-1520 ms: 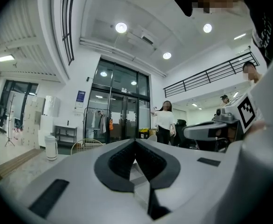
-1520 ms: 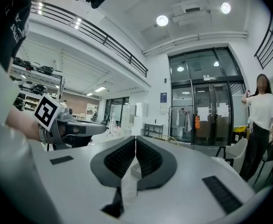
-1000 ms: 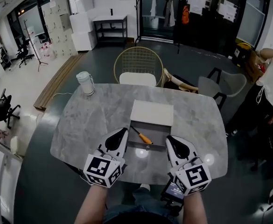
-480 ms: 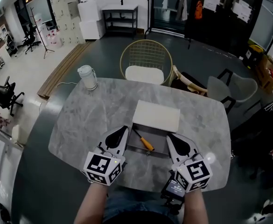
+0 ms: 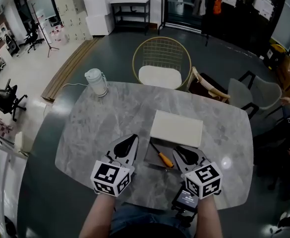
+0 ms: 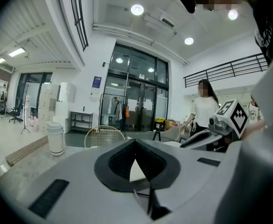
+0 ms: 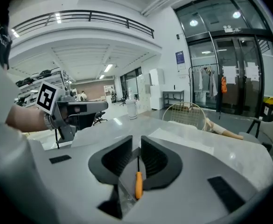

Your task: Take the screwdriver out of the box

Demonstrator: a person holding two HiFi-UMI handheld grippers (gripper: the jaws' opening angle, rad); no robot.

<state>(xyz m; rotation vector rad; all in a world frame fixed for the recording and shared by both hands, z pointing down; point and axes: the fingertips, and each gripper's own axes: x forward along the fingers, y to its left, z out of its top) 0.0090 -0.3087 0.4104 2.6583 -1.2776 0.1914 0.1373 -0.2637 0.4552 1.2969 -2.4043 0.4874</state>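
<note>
Lying in shallow grey box (image 5: 150,157), orange-handled screwdriver (image 5: 163,157), marble table (image 5: 100,123)

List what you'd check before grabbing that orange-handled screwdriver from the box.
1. Box open: ok. The lid lies on the table just beyond the box.
2. Screwdriver free: ok. The screwdriver lies uncovered in the box.
3. Right gripper aimed: ok. In the right gripper view the orange handle shows through the gap of the right gripper.
4. Right gripper wide enough: not ok. Its jaws have just been opening but stand only a slit apart, likely too narrow for the handle, and grip nothing.
5. Left gripper out of the way: ok. The left gripper is shut and empty, left of the box.
</note>
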